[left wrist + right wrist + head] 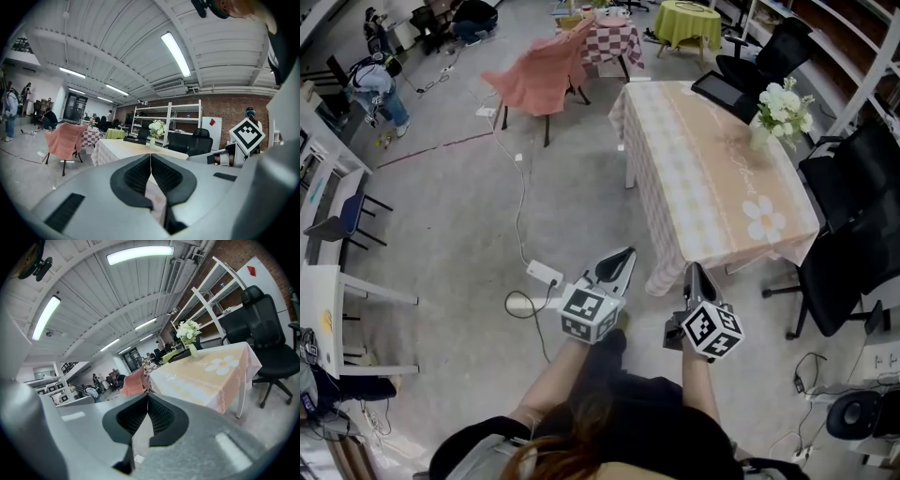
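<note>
1. Close in front of the person, over bare floor: the left gripper [623,255] and the right gripper [692,268] are side by side, both pointing forward.
2. Left gripper view: the jaws are pressed together along their whole line, with nothing between the pads. Right gripper view: the same, jaws closed on themselves and nothing pinched.
3. Just ahead: the near end of the table [712,178], under a peach checked cloth with a white flower print [766,217]. Neither gripper touches it. The right one is near the hanging edge, and the left sits a little off to the side.
4. On the floor left of the left gripper: a white power strip [544,274], with its cable running away.
5. At the table's far end: a vase of white flowers [780,111] and a dark flat item [722,91], possibly a laptop. Both are well apart from the grippers.
6. Right of the table: a black office chair [848,253].
7. Farther back: a pink-draped chair [542,80] and a green-covered table [689,21].
8. Progress, as I judge it: both grippers are empty and short of the table, so no handling has begun and all of it is left.
</note>
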{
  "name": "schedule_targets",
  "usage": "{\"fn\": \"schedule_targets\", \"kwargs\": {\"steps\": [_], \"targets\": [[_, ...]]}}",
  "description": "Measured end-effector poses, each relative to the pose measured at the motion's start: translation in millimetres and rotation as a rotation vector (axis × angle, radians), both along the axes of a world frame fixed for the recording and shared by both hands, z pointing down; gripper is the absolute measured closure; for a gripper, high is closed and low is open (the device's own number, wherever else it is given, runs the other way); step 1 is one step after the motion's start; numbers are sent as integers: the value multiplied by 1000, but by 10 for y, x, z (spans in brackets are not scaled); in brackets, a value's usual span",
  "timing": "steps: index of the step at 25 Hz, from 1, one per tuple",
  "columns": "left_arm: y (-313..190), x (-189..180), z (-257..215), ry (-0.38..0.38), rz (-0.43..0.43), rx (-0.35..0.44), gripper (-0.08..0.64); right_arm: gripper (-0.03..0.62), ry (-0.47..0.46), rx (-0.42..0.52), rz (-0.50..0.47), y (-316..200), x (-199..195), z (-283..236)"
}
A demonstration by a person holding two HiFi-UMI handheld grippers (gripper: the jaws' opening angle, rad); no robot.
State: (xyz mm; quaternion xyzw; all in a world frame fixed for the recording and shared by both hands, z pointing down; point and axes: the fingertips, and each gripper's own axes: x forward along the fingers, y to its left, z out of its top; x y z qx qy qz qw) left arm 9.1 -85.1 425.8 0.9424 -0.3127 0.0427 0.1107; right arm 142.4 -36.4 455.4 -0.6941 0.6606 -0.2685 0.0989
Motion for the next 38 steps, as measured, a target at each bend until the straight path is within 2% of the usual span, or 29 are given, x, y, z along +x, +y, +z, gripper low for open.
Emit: {"fn": "schedule_targets", "kwargs": {"steps": [18,30,38], "targets": [[-1250,354,-40,37,51,20,549,589,44,2,80,-1110,465,-40],[-1491,379,81,25,73,4,549,588,36,-13,104,-1398,546,70],[-1547,220,209,16,32,-39,549,588,17,-53,70,-1513,424,190]]}}
